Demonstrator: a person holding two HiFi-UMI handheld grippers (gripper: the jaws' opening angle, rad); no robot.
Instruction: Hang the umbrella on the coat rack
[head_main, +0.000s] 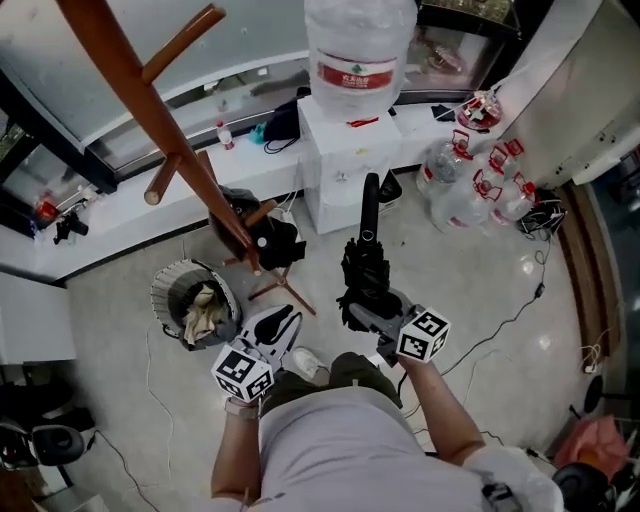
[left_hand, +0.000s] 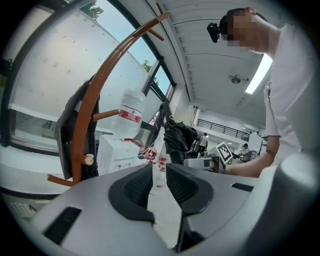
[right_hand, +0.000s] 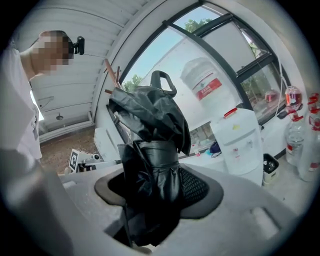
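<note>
A folded black umbrella (head_main: 368, 250) stands upright with its looped handle on top, and my right gripper (head_main: 357, 300) is shut on its bundled cloth. In the right gripper view the umbrella (right_hand: 150, 125) fills the space between the pads of my right gripper (right_hand: 155, 175). The wooden coat rack (head_main: 170, 140) slants through the upper left, with bare pegs sticking out, well left of the umbrella. My left gripper (head_main: 280, 322) hovers lower left of the umbrella, holding nothing. Its jaws (left_hand: 159, 167) leave only a narrow gap. From there I see the rack (left_hand: 95, 95) left and the umbrella (left_hand: 175, 137) ahead.
A white water dispenser (head_main: 345, 150) with a big bottle (head_main: 360, 45) stands behind the umbrella. Several water jugs (head_main: 470, 180) sit on the floor to the right. A waste bin (head_main: 195, 300) stands near the rack's foot. A dark garment (left_hand: 67, 125) hangs on the rack. Cables cross the floor.
</note>
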